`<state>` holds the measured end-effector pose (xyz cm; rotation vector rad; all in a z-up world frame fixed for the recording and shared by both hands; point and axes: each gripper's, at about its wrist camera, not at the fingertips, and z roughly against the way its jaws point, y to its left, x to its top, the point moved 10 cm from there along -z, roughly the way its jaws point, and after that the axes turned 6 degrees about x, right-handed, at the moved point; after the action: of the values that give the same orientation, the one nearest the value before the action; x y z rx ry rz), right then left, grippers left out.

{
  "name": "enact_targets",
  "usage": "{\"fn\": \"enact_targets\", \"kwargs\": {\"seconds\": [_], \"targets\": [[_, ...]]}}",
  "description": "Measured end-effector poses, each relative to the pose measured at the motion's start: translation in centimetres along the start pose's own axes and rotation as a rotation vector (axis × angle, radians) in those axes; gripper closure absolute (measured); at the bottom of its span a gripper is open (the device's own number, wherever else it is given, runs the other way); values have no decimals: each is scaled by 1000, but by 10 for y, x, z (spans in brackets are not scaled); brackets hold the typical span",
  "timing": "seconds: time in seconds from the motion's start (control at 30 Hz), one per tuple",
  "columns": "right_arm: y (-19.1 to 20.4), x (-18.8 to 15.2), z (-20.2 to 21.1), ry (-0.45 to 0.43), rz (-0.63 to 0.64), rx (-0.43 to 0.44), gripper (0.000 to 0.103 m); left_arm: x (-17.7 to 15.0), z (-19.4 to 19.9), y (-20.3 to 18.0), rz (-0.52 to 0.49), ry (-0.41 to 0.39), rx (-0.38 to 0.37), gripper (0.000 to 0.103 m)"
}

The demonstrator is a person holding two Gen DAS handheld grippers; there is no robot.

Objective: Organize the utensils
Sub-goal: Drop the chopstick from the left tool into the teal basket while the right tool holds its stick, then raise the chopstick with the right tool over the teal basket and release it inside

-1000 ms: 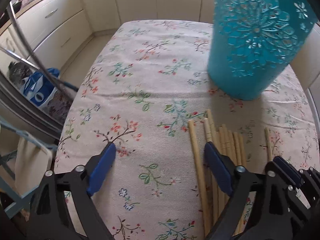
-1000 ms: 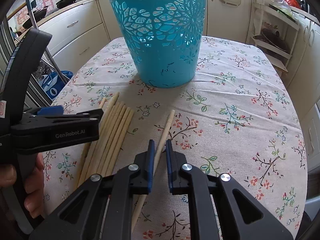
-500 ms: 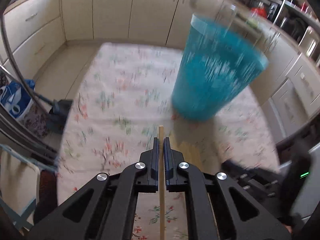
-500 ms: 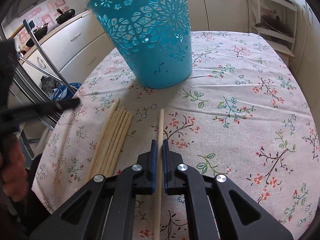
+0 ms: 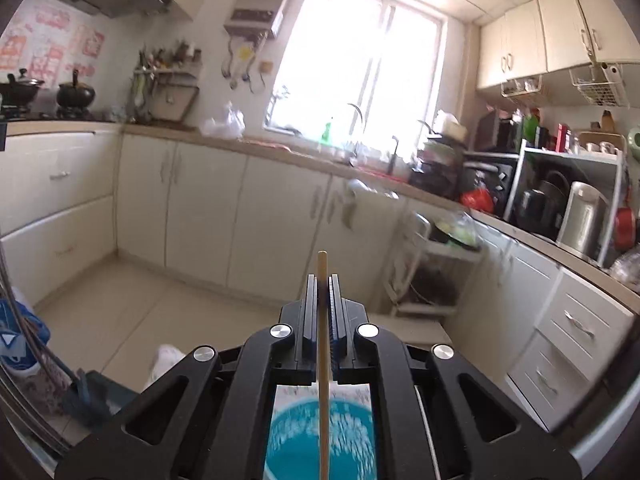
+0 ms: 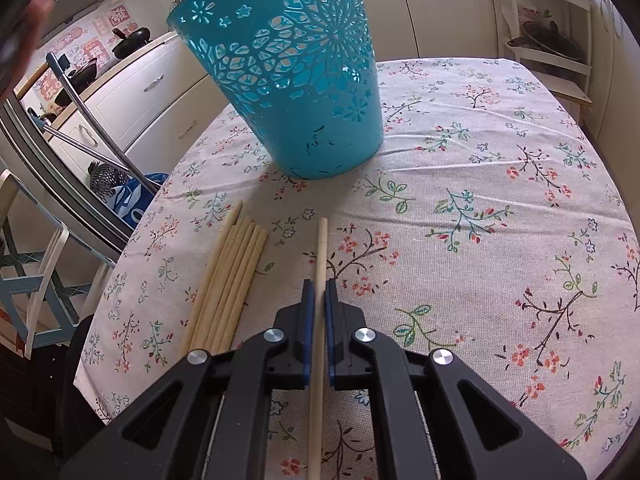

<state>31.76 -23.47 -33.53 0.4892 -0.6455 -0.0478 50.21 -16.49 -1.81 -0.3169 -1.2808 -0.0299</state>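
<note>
My left gripper (image 5: 321, 280) is shut on a wooden chopstick (image 5: 322, 344) and is raised high, pointing at the kitchen wall; the teal cutout basket (image 5: 320, 440) shows below, between the gripper's arms. My right gripper (image 6: 316, 286) is shut on another chopstick (image 6: 319, 300) that lies low over the floral tablecloth (image 6: 480, 200). The teal basket (image 6: 288, 80) stands upright beyond it. A bundle of several chopsticks (image 6: 228, 280) lies on the cloth to the left of my right gripper.
Kitchen cabinets (image 5: 208, 208) and a cluttered counter (image 5: 560, 208) surround the table. A white shelf rack (image 6: 552, 40) stands beyond the table's right side. A metal frame (image 6: 80, 120) and a chair (image 6: 36, 272) stand off the table's left edge.
My left gripper closed on a chopstick from the bundle and lifted it up above the basket. My right gripper closed on the single chopstick and holds it near the cloth.
</note>
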Motion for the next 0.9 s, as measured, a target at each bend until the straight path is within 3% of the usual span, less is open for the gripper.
{"fn": "enact_targets", "kwargs": {"seconds": [0.1,0.27,0.5,0.57,0.63,0.77,0.87,0.9], "targets": [[1,0,0,2,-5,6,98,-6,-26,-9,-22,-7,51,98],[1,1,0,4,-10,12,98,-44,-68,1,-63,103,94,98],[1,1,1,4,-13,14,98,-112,-55,14,-133,227,88,95],[1,1,1,5,-19,27,96,-120,-38,24,-137,243,100,79],[0,1,2,8,-27,37,96,-121,-14,42,-127,230,127,45],[0,-2,7,23,-10,16,95,-124,30,82,-101,194,182,28],[5,-2,9,43,32,-23,73,-149,49,116,-90,228,227,22],[6,-1,8,50,56,-54,70,-161,50,125,-86,256,235,22]]}}
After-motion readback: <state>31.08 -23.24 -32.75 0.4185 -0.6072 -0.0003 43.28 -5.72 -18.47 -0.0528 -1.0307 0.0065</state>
